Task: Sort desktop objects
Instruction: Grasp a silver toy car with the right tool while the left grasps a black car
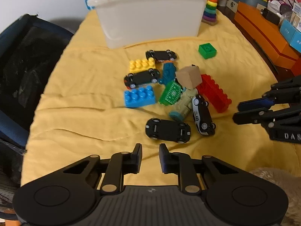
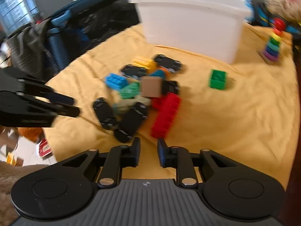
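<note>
the toy pile [image 1: 169, 92] lies mid-desk before the white bin [image 1: 148, 13], both grippers' fingers [image 1: 138, 155] apart and empty (hard, light plastic, likely slippery; pinch cars across their sides).

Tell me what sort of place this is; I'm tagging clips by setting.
Probably a home playroom or bedroom: yellow cloth cover, translucent white plastic bin, rainbow ring-stacking toy.
</note>
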